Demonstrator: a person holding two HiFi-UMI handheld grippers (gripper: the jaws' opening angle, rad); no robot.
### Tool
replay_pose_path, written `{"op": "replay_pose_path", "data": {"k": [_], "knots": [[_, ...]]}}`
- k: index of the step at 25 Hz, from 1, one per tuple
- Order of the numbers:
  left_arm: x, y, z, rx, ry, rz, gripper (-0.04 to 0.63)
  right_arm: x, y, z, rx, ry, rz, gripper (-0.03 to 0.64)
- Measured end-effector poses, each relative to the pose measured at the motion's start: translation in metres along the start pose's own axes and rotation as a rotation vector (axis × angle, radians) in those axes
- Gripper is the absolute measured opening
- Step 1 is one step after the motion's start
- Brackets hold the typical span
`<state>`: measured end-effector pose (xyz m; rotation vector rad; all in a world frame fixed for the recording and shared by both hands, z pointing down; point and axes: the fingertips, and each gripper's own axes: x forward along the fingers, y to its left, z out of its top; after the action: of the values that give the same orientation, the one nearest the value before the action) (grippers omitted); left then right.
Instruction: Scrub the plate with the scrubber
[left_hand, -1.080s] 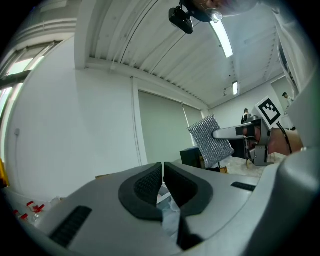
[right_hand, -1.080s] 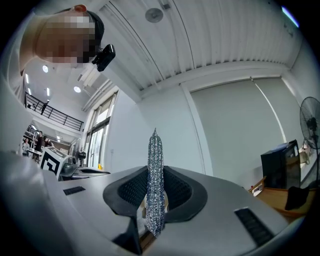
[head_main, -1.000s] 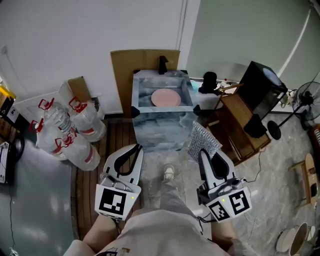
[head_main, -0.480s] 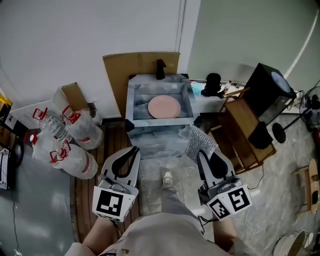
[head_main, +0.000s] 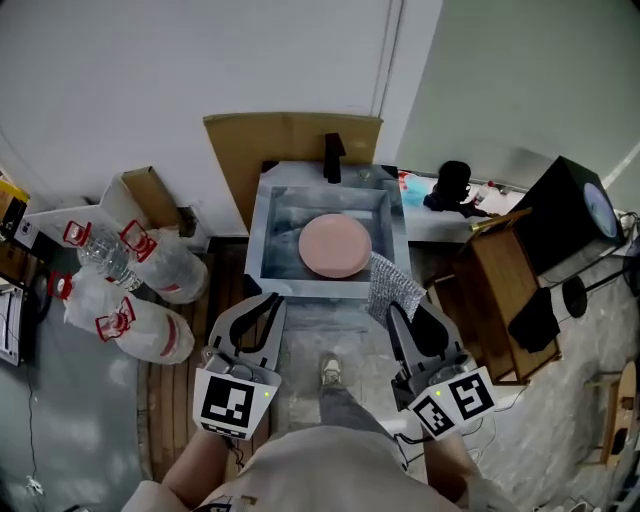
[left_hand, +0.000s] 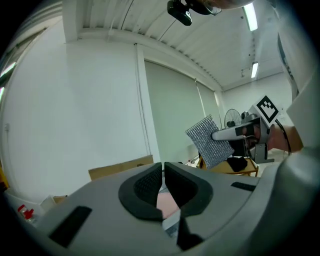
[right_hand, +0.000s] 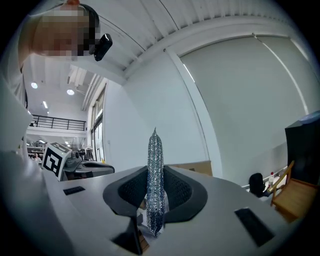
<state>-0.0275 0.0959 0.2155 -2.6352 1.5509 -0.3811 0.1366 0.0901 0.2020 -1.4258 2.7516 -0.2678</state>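
The head camera looks steeply down, sink (head_main: 285, 225) upper centre. Each gripper camera peers close along its jaws, level; both catch the scrubber (left_hand: 209, 141).

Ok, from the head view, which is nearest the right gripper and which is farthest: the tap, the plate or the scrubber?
1. scrubber: clamped in the right gripper itself.
2. plate: in the sink, just ahead and to the left.
3. tap: at the sink's back edge, beyond the plate.
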Motion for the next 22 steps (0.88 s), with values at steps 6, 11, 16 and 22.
{"op": "replay_pose_path", "data": {"k": [6, 11, 16, 22], "knots": [[0.064, 0.03, 0.002, -0.013, 0.058, 0.05, 0.031, 0.053, -0.051, 0.007, 0.021, 0.012, 0.037, 0.106], [0.103, 0.048, 0.0, 0.048, 0.039, 0.041, 0.031, 0.087, -0.078, 0.009, 0.048, 0.022, 0.053, 0.107], [0.119, 0.057, 0.001, 0.012, 0.045, 0.035, 0.031, 0.104, -0.085, 0.009, 0.051, 0.026, 0.062, 0.107], [0.135, 0.069, 0.006, -0.004, 0.035, 0.002, 0.031, 0.115, -0.089, 0.007, 0.075, 0.038, 0.042, 0.106]]}}
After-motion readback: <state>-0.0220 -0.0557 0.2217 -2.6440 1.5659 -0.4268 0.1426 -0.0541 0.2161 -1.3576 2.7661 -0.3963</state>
